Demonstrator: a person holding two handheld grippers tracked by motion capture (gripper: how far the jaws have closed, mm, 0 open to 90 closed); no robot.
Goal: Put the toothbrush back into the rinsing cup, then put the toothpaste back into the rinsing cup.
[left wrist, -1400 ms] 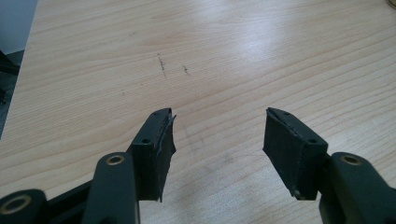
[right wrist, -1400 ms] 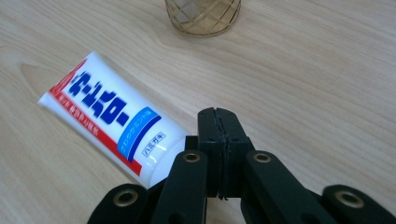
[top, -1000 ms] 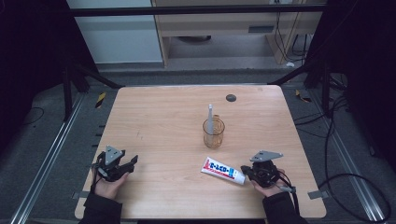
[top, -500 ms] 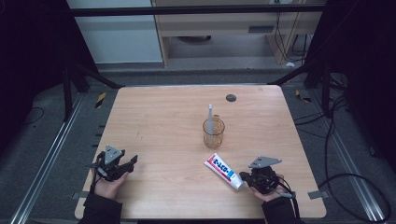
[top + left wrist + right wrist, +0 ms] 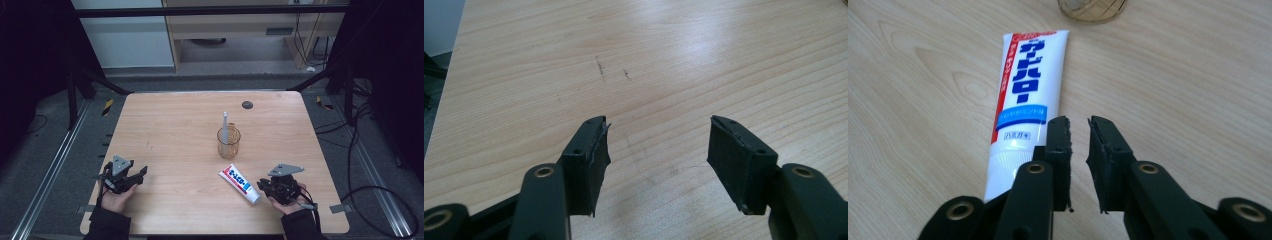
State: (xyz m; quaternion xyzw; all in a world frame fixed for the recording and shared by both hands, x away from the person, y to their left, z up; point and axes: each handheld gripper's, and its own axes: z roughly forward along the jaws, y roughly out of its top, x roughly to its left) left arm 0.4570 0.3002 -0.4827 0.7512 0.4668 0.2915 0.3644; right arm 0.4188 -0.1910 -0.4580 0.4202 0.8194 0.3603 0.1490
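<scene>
Toothpaste tube [image 5: 1023,95] turned diagonal, right gripper [image 5: 1078,131] jaws just parting, empty, blue Japanese lettering, left gripper [image 5: 656,145] released

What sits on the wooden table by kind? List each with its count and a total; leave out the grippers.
White toothpaste tube with blue lettering: 1
Clear amber glass cup: 1
Pale grey toothbrush standing in the cup: 1
Small dark round disc near the far edge: 1
Total: 4
</scene>
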